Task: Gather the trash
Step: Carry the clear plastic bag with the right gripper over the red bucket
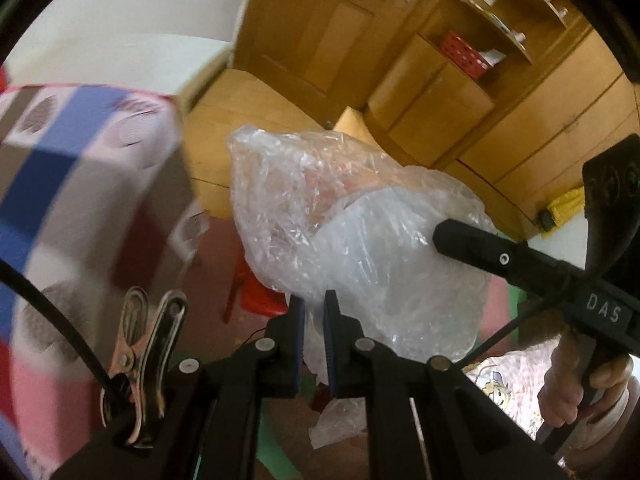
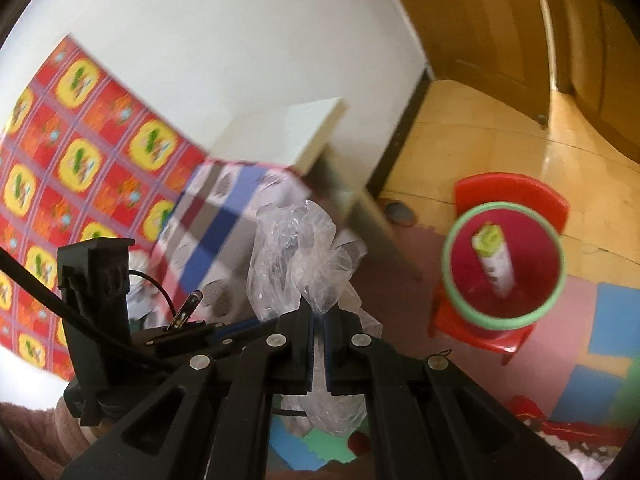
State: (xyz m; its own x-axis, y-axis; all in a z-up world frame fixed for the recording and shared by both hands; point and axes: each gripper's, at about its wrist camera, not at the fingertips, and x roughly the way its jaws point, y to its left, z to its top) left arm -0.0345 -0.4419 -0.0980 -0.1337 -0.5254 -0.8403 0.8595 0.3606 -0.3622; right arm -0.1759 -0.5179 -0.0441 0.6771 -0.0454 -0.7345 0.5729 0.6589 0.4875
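A crumpled clear plastic bag (image 1: 344, 224) hangs in the air between both grippers. My left gripper (image 1: 314, 304) is shut on its lower edge, the film pinched between the blue pads. In the left wrist view the right gripper (image 1: 440, 236) comes in from the right and presses into the bag's side. Seen from the right wrist, the right gripper (image 2: 319, 314) is shut on a bunched neck of the plastic bag (image 2: 296, 248). A red bin with a green rim (image 2: 504, 268) stands on a red stool at the right and holds a rolled wrapper (image 2: 494, 260).
A table with a checked cloth (image 1: 80, 184) stands close on the left. Wooden cupboards and shelves (image 1: 460, 60) line the back. A red child's stool (image 2: 512, 200) sits on coloured foam mats (image 2: 612, 320). A red and yellow patterned sheet (image 2: 80, 152) covers the left wall.
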